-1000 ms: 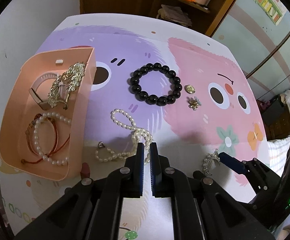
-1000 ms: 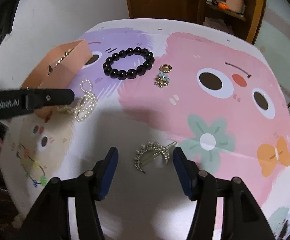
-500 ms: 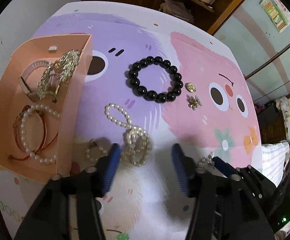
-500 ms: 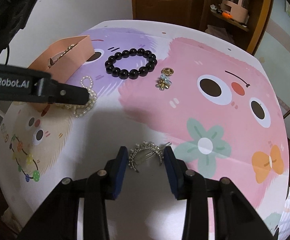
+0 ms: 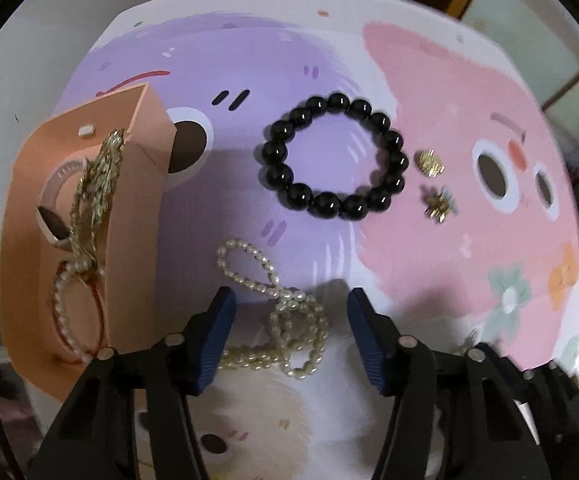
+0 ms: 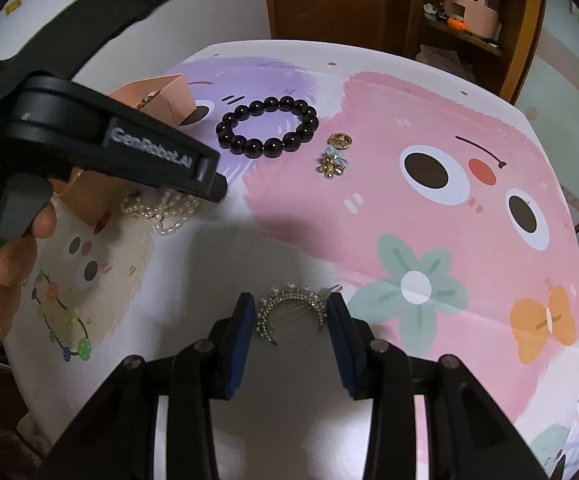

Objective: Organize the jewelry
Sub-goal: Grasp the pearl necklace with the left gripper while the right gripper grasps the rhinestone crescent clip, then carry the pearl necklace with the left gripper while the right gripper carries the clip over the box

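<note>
Jewelry waiting to be sorted lies loose on the cartoon-printed tabletop (image 5: pixel 429 80), and two pieces are being picked up at once. The left gripper (image 5: pixel 291 300) points almost straight down over the tangled white pearl strand (image 5: pixel 289 320); its jaws, which have just been closing, stand apart on either side of the heap, and the blue pads look clear of the pearls. At ten o'clock from it sits the peach cardboard box (image 5: pixel 129 240), already holding a gold chain, a pink band and a pearl-and-red-cord bracelet. At twelve o'clock lies the black glossy bead bracelet (image 5: pixel 331 160), with two small gold earrings (image 5: pixel 433 180) just beside it at one o'clock.

The right gripper (image 6: pixel 291 316) has drawn its jaws in around the silver rhinestone crescent hair clip (image 6: pixel 289 312); the pads sit at the crescent's two tips, though whether they press yet I cannot tell.

The step in hand appears to be grasping. Next, the left gripper likely needs to sink, pinch the densest knot of pearls, and lift high enough that trailing loops clear the box wall.
</note>
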